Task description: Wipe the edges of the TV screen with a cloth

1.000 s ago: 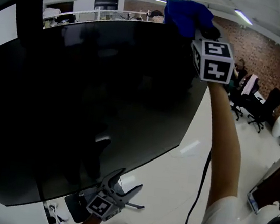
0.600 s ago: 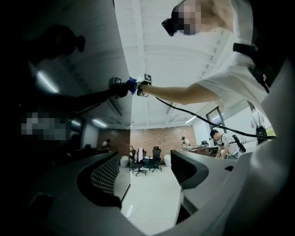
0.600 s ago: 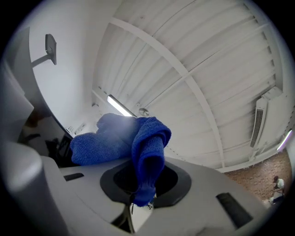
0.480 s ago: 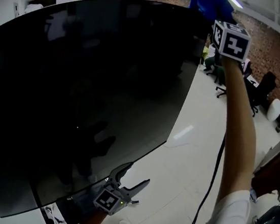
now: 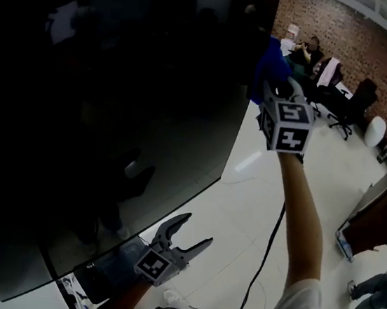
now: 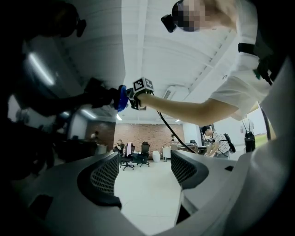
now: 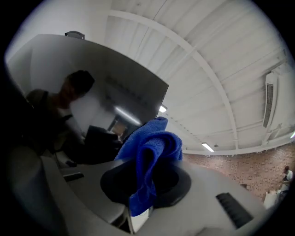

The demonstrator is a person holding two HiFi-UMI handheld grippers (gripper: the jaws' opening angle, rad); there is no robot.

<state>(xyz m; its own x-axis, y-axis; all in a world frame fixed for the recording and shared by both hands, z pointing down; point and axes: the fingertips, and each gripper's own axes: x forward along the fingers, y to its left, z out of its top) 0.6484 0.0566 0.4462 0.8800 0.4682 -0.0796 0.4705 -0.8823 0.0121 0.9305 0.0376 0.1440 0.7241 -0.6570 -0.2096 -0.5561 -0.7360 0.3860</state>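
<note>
The large dark flat TV screen filled the left and middle of the head view, its glossy face throwing back only dim reflections. The right gripper, raised on an outstretched bare arm, stood at the screen's right edge. The crumpled blue microfibre cloth lay against that edge, part-way down it.

In the right gripper view the fingers were clamped together on the cloth. One fold bulged up past the tips and a tail hung down between them. To the left beyond it, the screen carried a person's faint reflection.

The left gripper was held low and near, below the screen's bottom edge and well apart from the cloth, over the pale glossy floor. Its fingers stood apart with nothing between them (only the far floor and some chairs showed through the gap).

A thin black cable ran down beside the raised arm. At the far right stood a red brick wall, with black office chairs in front of it and a seated person near them
</note>
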